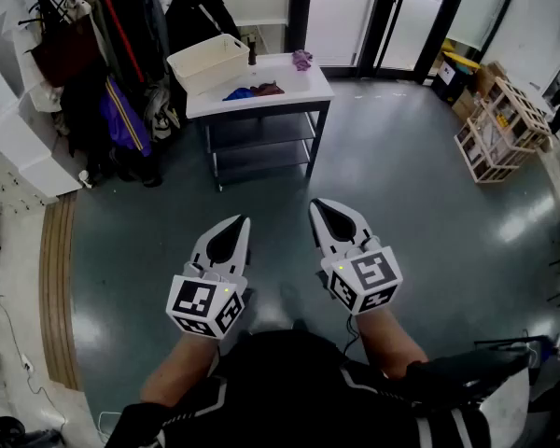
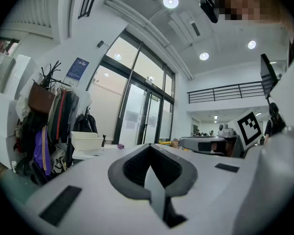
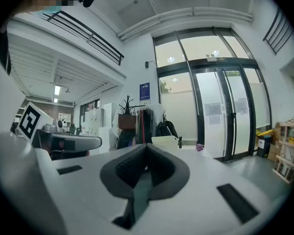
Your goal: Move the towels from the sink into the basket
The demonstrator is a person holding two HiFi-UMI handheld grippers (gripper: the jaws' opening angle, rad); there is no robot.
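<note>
A white sink unit (image 1: 303,89) stands far ahead across the floor. A blue towel (image 1: 239,92) and a dark red towel (image 1: 269,89) lie in it, and a purple cloth (image 1: 301,60) sits near its back edge. The white basket (image 1: 192,57) rests on its left end, also seen as the basket (image 2: 85,140) and the basket (image 3: 164,140). My left gripper (image 1: 241,220) and right gripper (image 1: 315,204) are held side by side close to my body, far from the sink, both shut with nothing in them. Seen along their jaws, the left gripper (image 2: 149,150) and right gripper (image 3: 147,148) are pressed together.
A coat rack with bags and clothes (image 1: 107,73) crowds the sink's left side, with white lockers (image 1: 19,138) beyond. A wooden shelf rack (image 1: 499,124) stands at the right, glass doors (image 1: 383,17) behind the sink. Grey floor (image 1: 373,175) lies between me and the sink.
</note>
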